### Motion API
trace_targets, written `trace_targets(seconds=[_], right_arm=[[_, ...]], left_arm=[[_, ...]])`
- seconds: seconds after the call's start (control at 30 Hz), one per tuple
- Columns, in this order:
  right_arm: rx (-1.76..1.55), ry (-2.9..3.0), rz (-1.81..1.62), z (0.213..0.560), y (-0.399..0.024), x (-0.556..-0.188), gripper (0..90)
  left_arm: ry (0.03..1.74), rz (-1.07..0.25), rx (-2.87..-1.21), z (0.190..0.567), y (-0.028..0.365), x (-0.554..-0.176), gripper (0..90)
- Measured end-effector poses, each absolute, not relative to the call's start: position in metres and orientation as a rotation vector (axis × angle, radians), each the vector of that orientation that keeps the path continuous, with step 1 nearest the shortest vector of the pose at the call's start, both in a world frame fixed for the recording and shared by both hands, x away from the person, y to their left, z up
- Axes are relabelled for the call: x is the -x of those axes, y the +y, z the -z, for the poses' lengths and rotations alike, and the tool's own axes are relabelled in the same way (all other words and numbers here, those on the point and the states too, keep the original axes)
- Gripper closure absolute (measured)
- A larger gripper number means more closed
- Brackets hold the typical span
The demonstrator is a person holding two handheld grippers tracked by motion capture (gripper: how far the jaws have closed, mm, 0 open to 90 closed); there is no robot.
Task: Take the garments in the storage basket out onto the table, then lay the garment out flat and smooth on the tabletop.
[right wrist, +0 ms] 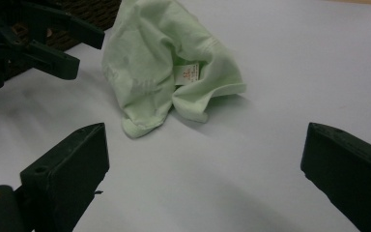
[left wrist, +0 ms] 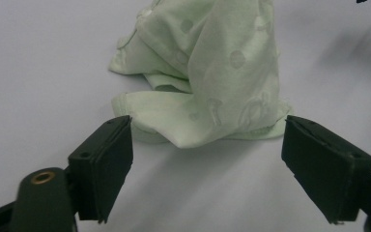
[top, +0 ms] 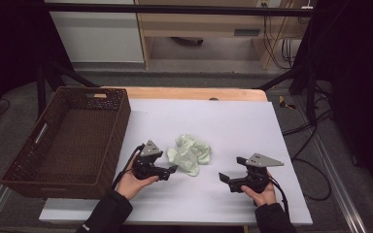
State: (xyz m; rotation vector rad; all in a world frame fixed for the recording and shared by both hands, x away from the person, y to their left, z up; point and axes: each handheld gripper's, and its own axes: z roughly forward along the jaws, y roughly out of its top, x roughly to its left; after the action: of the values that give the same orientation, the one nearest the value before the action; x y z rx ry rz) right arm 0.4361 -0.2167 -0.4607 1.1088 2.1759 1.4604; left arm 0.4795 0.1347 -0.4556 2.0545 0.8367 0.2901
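Fabric, high view: pale green garment [top: 190,154] crumpled mid-surface [top: 233,126], right of basket [top: 68,141]; light, limp.
Left gripper view: left hand-held gripper [left wrist: 207,159] released, jaws flank the hem; pinch that folded edge.
Right gripper view: right hand-held gripper [right wrist: 205,169] released, short of the cloth.

Left tongs [top: 174,169] low, jaws apart, right tongs [top: 222,177] low, jaws wide, both pointing inward
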Motion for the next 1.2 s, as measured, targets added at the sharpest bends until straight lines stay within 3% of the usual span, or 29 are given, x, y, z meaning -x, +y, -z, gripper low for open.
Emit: trace_targets(seconds=[0.5, 0.9, 1.2], right_arm=[[-1.062, 2.278, -1.410, 0.466, -0.168, -0.437, 10.9], [-1.022, 2.325, -1.340, 0.471, -0.145, -0.439, 29.3], [-1.001, 2.365, -1.285, 0.474, -0.123, -0.445, 48.7]], left_arm=[[0.790, -0.293, -2.107, 0.464, 0.131, -0.485, 50.1], [0.775, -0.356, -2.135, 0.471, 0.122, -0.486, 70.5], [0.809, -0.296, -2.132, 0.468, 0.121, -0.484, 84.8]])
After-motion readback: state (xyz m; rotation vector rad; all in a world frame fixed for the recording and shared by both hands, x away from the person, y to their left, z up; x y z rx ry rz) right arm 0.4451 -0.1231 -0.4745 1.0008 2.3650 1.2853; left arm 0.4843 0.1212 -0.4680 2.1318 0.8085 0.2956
